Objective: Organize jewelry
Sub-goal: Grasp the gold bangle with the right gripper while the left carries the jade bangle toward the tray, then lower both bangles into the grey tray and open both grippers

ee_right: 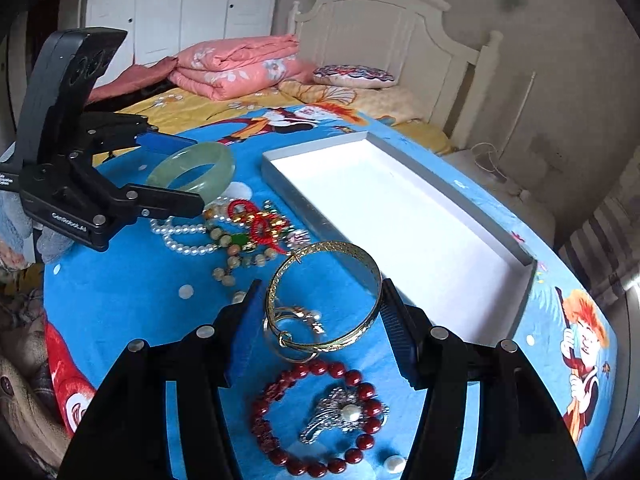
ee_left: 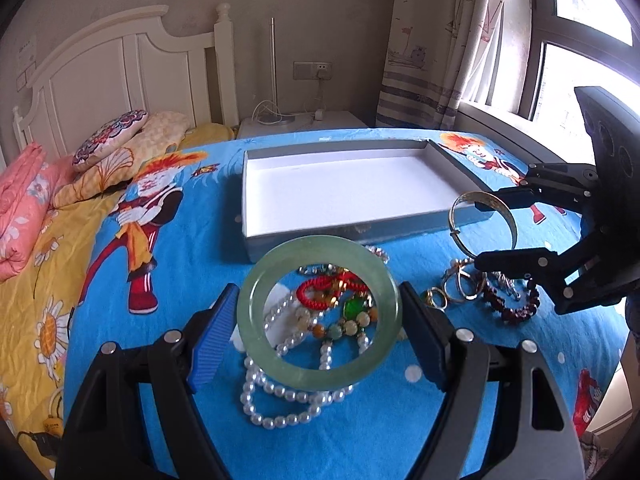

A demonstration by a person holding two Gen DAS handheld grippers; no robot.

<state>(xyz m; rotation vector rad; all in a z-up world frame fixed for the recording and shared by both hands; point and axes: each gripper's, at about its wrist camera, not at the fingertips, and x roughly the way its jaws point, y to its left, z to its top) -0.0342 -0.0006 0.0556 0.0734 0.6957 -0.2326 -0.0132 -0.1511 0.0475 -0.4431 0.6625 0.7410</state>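
A pale green jade bangle [ee_left: 320,314] is gripped by the left tongs [ee_left: 320,332] above the pearl necklace [ee_left: 276,396] on the blue bed cover [ee_left: 200,264]. A gold bangle [ee_right: 324,296] is clamped in the right tongs [ee_right: 320,320], beside the empty white tray [ee_right: 404,216].

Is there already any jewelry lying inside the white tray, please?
No, the white tray shows only its bare floor, while the green bangle and the gold bangle are each held between jaws above the blue cloth.
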